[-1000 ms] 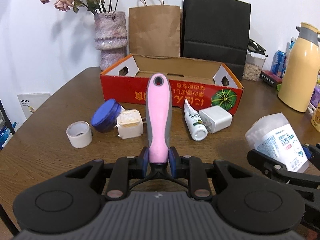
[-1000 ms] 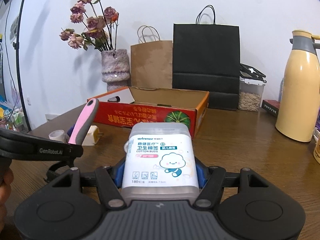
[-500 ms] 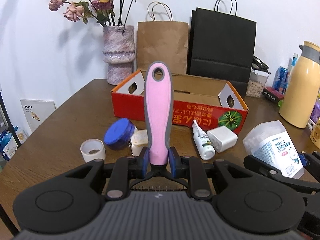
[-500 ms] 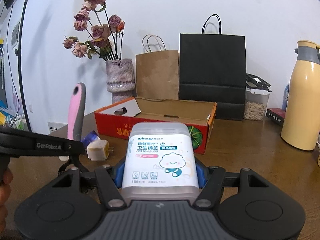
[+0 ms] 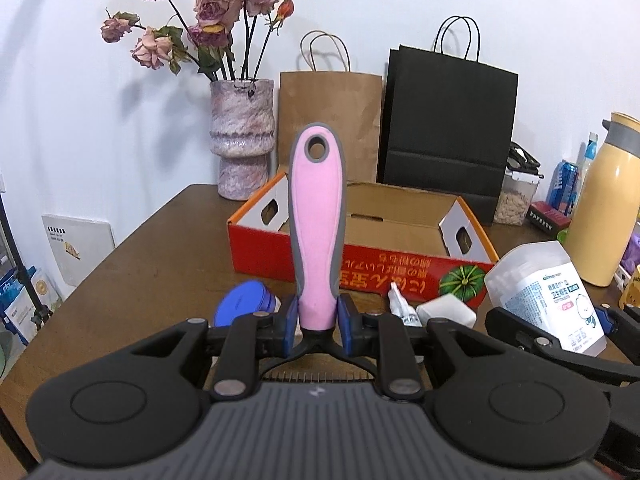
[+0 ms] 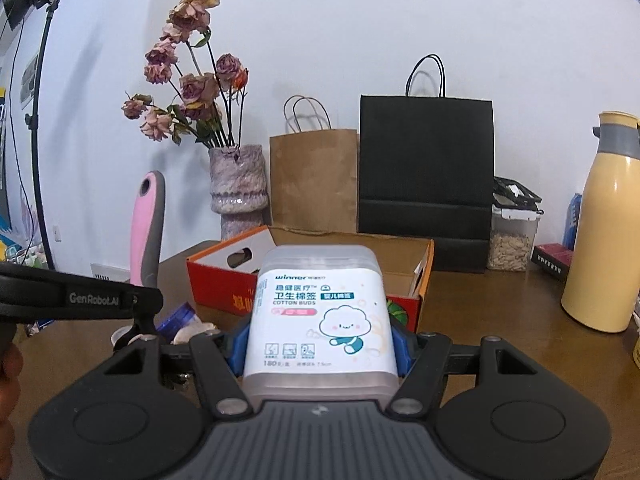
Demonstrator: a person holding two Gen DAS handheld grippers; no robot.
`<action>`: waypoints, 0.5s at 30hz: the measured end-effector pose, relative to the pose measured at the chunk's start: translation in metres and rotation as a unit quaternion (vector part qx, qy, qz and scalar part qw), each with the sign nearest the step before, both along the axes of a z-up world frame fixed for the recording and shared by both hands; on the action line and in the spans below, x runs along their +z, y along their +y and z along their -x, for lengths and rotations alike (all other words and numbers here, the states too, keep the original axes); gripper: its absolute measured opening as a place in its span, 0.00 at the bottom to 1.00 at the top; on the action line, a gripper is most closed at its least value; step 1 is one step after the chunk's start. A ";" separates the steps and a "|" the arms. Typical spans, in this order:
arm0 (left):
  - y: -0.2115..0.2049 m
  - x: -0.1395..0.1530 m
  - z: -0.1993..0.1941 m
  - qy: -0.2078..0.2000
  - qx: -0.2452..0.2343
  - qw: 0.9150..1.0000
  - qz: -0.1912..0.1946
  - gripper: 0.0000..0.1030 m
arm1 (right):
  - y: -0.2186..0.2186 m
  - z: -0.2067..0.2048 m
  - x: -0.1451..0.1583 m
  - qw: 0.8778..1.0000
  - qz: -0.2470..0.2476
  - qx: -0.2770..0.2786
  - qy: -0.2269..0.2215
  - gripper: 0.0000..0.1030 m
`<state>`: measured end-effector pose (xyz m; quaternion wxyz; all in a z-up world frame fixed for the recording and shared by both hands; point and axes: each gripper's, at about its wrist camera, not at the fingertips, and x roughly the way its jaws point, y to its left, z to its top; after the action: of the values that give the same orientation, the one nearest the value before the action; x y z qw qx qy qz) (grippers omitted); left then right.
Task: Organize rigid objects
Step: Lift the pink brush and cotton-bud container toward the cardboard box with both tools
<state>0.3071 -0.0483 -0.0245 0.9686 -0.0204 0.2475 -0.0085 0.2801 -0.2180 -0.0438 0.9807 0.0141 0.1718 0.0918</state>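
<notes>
My left gripper (image 5: 318, 318) is shut on a pink and grey pet comb (image 5: 318, 220), held upright above the table with its handle up; the comb also shows in the right wrist view (image 6: 146, 228). My right gripper (image 6: 320, 344) is shut on a clear box of cotton buds (image 6: 320, 312), also seen at the right of the left wrist view (image 5: 548, 292). An open red cardboard box (image 5: 360, 268) stands ahead of both grippers. A blue-lidded jar (image 5: 240, 308), a small white bottle (image 5: 402, 308) and a white charger (image 5: 446, 310) lie in front of it.
A vase of dried roses (image 5: 242, 140), a brown paper bag (image 5: 330, 120) and a black paper bag (image 5: 448, 128) stand behind the box. A yellow thermos (image 5: 600, 216) and a seed container (image 5: 516, 200) stand at the right. The wooden table (image 5: 160, 256) has its edge at the left.
Both grippers have risen with their loads. The comb now stands higher against the wall, and the loose items in front of the box have dropped lower in view.
</notes>
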 end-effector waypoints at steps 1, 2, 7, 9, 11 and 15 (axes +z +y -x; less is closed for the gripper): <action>0.000 0.001 -0.001 -0.001 0.001 1.000 0.001 0.21 | 0.000 -0.002 0.001 1.000 0.000 -0.001 -0.002 0.62; 0.001 0.002 -0.003 -0.002 0.002 1.000 0.001 0.21 | 0.001 -0.003 0.002 1.000 -0.001 -0.001 -0.003 0.62; 0.001 0.006 -0.013 -0.006 0.006 1.000 0.001 0.21 | 0.002 -0.013 0.006 1.000 -0.003 -0.005 -0.007 0.62; 0.001 0.007 -0.018 -0.007 0.006 1.000 0.002 0.21 | 0.003 -0.018 0.008 1.000 -0.003 -0.006 -0.008 0.62; 0.001 0.007 -0.024 -0.006 0.007 1.000 0.002 0.21 | 0.003 -0.024 0.010 1.000 -0.004 -0.008 -0.009 0.62; 0.000 0.008 -0.033 -0.006 0.009 1.000 0.002 0.21 | 0.003 -0.034 0.013 1.000 -0.006 -0.012 -0.013 0.62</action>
<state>0.3402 -0.0481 -0.0165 0.9701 -0.0242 0.2414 -0.0002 0.3141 -0.2151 -0.0309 0.9838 0.0206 0.1583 0.0816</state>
